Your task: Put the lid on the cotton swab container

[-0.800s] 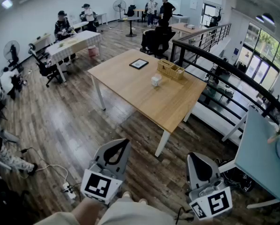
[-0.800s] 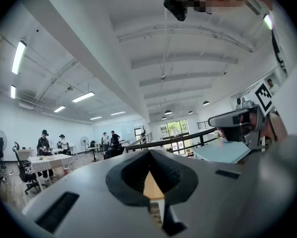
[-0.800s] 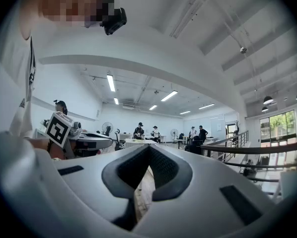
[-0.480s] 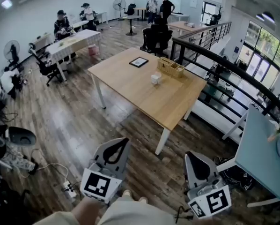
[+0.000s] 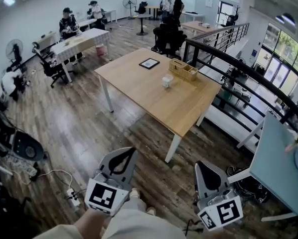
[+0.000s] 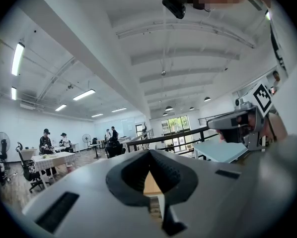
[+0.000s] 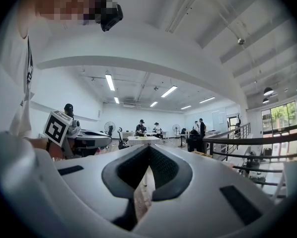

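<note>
Currently both the left hand-held gripper (image 5: 130, 153) and right hand-held gripper (image 5: 205, 166) hang closed and empty, well apart from the small white cotton swab container (image 5: 166, 81) near the far edge of the light wooden worktop (image 5: 139, 91), so walk closer before opening either.

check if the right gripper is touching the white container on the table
Apart. Head view shows wide floor between the right gripper and the white container on the table.
</note>
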Motion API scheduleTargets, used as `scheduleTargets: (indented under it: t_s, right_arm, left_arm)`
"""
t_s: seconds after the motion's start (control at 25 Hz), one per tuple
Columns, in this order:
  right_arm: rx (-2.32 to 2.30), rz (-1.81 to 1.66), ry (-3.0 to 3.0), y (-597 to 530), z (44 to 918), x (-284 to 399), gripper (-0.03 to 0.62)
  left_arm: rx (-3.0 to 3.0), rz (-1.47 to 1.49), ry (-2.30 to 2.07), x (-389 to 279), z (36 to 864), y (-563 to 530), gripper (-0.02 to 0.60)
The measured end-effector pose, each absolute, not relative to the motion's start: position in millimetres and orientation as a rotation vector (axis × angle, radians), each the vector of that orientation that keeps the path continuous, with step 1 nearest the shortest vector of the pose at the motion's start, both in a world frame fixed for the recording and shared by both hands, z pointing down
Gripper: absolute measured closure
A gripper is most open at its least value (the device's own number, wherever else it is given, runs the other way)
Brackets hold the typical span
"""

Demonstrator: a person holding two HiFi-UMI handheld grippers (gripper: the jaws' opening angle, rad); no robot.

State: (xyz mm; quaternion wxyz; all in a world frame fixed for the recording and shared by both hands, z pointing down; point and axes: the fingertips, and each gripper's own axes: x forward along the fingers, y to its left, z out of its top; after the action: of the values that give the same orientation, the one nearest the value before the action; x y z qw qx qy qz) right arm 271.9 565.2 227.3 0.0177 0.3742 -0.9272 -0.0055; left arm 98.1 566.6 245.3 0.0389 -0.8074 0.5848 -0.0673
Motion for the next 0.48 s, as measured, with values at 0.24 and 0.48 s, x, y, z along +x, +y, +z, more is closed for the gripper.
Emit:
scheduleTargets:
  t_s: [0.24, 0.48]
  right_arm:
    - [1.109, 0.048, -2.895, 547.4, 237.5, 258.5, 0.568]
    - [1.077, 0.046, -2.894, 513.0, 244.8, 235.4, 0.568]
  left_arm:
    - [-2.468, -0.218, 1.808, 87.9, 251.0, 553.2, 0.560]
    - [-2.485, -0.198, 1.801, 69.6, 255.9, 517.6, 0.559]
